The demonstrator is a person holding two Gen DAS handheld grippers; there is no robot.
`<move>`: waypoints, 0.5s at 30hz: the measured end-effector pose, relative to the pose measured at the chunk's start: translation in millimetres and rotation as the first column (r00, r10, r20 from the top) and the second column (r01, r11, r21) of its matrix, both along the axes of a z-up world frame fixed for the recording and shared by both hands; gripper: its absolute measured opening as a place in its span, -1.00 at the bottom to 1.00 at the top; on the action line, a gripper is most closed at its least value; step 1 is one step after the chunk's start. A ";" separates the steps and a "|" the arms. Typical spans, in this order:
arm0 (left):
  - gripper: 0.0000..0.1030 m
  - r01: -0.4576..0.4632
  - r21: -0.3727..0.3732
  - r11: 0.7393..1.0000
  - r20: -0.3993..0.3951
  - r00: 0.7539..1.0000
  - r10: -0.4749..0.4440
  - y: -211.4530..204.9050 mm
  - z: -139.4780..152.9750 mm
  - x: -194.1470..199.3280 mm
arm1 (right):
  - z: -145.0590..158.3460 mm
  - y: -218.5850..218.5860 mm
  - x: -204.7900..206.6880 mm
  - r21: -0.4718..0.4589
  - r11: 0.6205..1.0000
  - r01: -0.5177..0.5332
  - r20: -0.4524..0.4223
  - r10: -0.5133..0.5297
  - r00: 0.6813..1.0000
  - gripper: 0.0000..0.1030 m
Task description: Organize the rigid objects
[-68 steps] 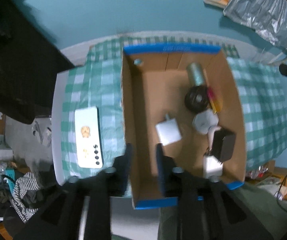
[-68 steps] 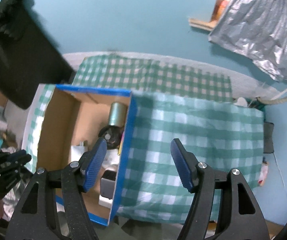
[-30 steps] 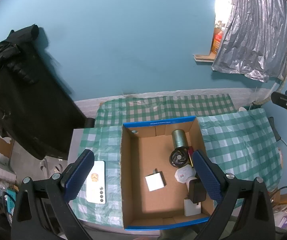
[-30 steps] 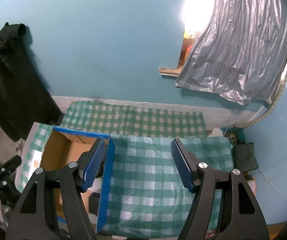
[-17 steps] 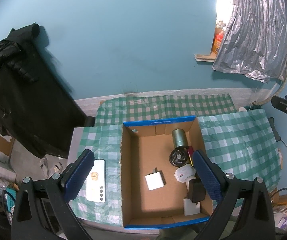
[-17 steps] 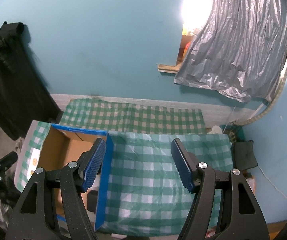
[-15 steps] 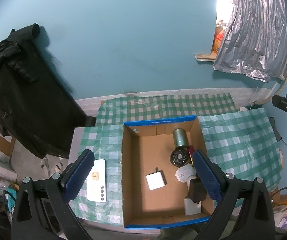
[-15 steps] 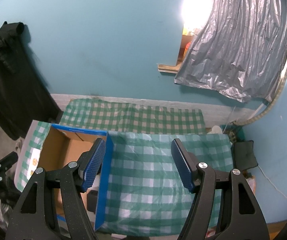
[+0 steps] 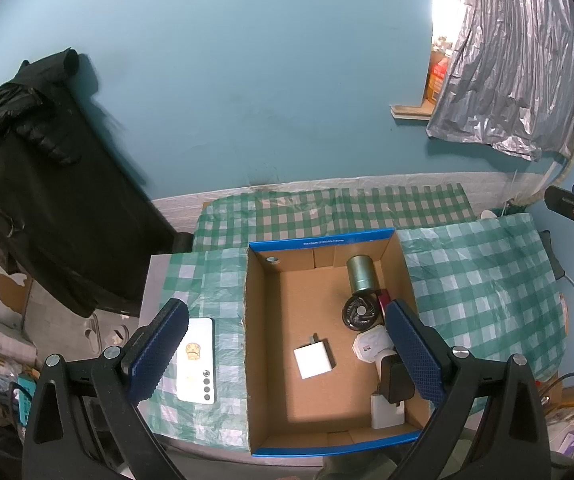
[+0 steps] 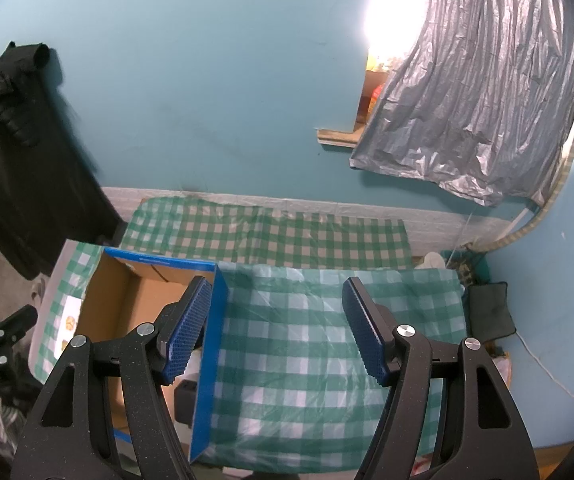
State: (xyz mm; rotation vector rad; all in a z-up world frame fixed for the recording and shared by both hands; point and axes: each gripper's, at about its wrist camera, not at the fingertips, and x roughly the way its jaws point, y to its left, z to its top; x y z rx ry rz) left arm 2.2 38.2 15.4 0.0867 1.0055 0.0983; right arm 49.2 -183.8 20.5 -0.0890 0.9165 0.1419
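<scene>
Cardboard box (image 9: 271,360): brown with blue rims, open-topped, sitting on the green-checked cloth (image 9: 479,292); take it as your landmark for everything below.
Left gripper (image 9: 287,350): your jaws stand wide apart above the box, empty, one blue pad over the cloth just left of the box wall, the other over the box's right side.
Right gripper (image 10: 277,330): your jaws are parted and hold nothing; the left pad hangs over the box's right rim, the right pad over bare cloth to the right of the box.
White charger (image 9: 313,362): lies flat on the box floor near its middle, prongs toward the far wall, between your left gripper's pads in that view but well below them.
Metal cylinder (image 9: 361,275): in the box's far right corner, lying on its side.
Black round fan (image 9: 359,313): just nearer than the cylinder, against the right wall.
White plug (image 9: 371,345): nearer again, beside your left gripper's right pad.
Black adapter (image 9: 394,380): near right part of the box, partly behind that pad; a white block (image 9: 385,412) lies just nearer than it, possibly touching, though the pad hides the join.
White phone (image 9: 197,360): outside the box, flat on the cloth left of its left wall, partly under your left pad.
</scene>
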 end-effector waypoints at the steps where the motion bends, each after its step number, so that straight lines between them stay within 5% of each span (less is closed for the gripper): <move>1: 0.94 -0.001 0.000 1.000 -0.002 1.000 0.001 0.0 0.1 -0.1 | 0.1 0.0 0.1 0.000 1.000 0.000 0.000 0.000 1.000 0.32; 15: 0.94 0.001 -0.009 1.000 -0.002 1.000 -0.001 0.7 0.0 -0.3 | -0.8 0.5 0.0 -0.005 1.000 -0.001 0.000 0.001 1.000 0.32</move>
